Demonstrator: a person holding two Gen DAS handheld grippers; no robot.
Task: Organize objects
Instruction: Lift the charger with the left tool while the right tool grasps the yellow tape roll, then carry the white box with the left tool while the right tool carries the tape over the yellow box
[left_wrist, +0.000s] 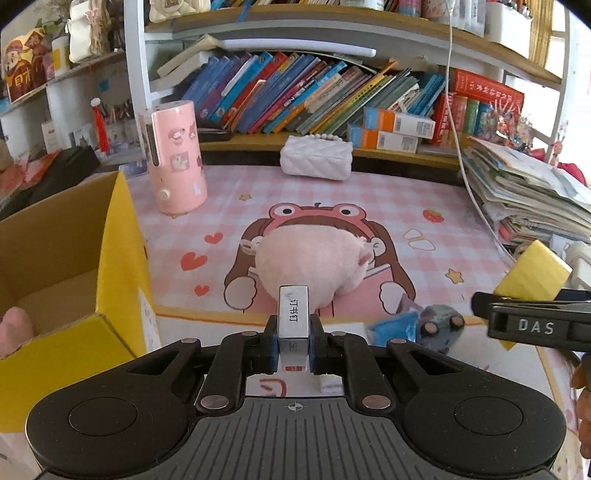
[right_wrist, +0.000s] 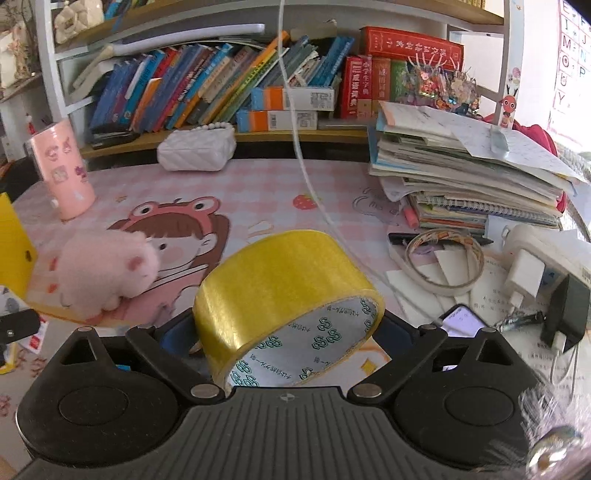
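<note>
My left gripper (left_wrist: 293, 341) is shut on a small silver staple box (left_wrist: 293, 314), which stands upright between its pads above the pink desk mat (left_wrist: 369, 192). An open yellow cardboard box (left_wrist: 110, 258) sits close on the left. A pink plush toy (left_wrist: 310, 258) lies on the mat just beyond the staple box. My right gripper (right_wrist: 284, 328) holds a wide yellow tape roll (right_wrist: 273, 288), tilted, with its jaws spread wide around it. In the left wrist view, one of its fingers (left_wrist: 532, 325) and the tape roll (left_wrist: 535, 273) show at the right edge.
A pink cylinder (left_wrist: 177, 158) and a white quilted purse (left_wrist: 316, 160) stand at the back before the bookshelf. A tall pile of books and papers (right_wrist: 461, 173) fills the right side. Below it lie a thin tape ring (right_wrist: 443, 258), a white charger (right_wrist: 524, 273) and a phone (right_wrist: 461, 321). A white cable (right_wrist: 306, 177) hangs down mid-desk.
</note>
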